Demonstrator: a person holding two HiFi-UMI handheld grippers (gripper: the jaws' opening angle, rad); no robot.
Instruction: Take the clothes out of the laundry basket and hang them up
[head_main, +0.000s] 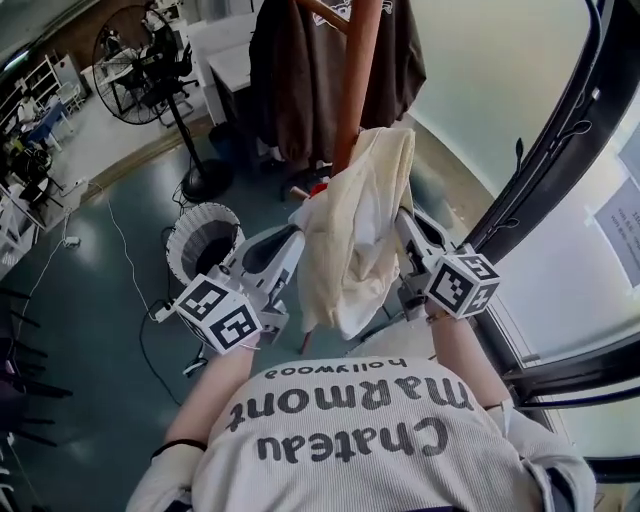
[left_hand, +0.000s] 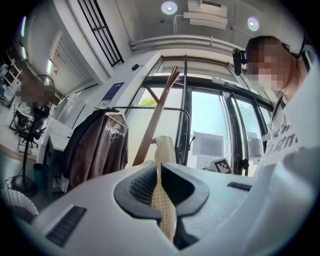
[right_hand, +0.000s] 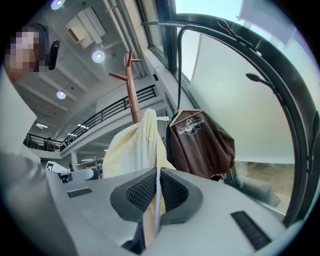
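A: What did the left hand-held gripper hold?
B: Its jaws were closed tight on one edge of the cream garment. The cloth was pinched between them.
A: And the right hand-held gripper?
B: It was the same, shut on another edge of this garment.
A: Where was the garment?
B: It hung between both, lifted up close to the wooden coat stand, near a brown shirt. The laundry basket stood on the floor, lower left.
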